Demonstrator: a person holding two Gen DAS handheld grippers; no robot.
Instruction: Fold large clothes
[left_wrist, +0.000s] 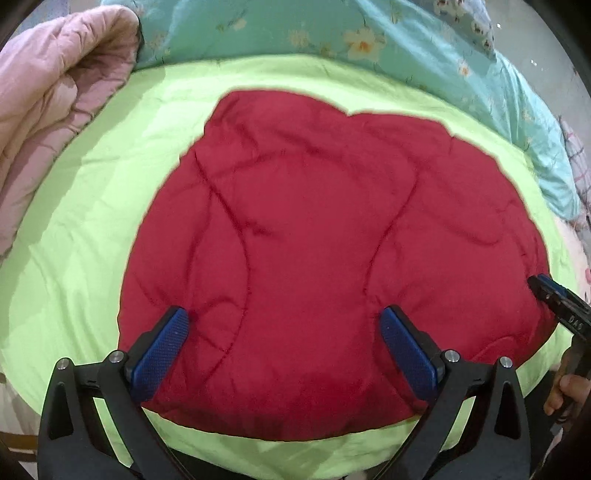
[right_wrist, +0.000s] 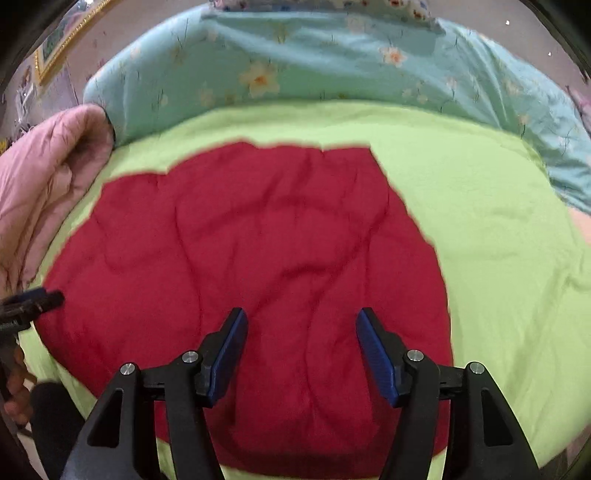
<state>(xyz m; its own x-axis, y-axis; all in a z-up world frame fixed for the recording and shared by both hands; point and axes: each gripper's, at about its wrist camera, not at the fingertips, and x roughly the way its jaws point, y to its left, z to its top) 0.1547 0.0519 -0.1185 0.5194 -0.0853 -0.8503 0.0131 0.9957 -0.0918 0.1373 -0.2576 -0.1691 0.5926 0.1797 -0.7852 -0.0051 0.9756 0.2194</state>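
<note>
A red quilted jacket (left_wrist: 332, 258) lies spread flat in the middle of a lime-green sheet (left_wrist: 110, 184) that covers the bed. Curved stitch lines run down its padded surface, and its near hem lies close to the near edge of the sheet. In the right wrist view the jacket (right_wrist: 240, 258) fills the left and centre, with bare green sheet (right_wrist: 498, 240) to its right.

The left gripper (left_wrist: 284, 325) hangs over the near part of the jacket, its blue-padded fingers (left_wrist: 162, 350) spread wide with nothing between them. The right gripper (right_wrist: 301, 325) is likewise released, jaws apart above the near middle of the garment, holding nothing. Each gripper's tip shows at the edge of the other's view, near the jacket's side.

A pink quilted blanket (left_wrist: 48, 110) is bunched at the far left. A teal floral duvet (left_wrist: 332, 33) lies along the far side, touching the sheet.
</note>
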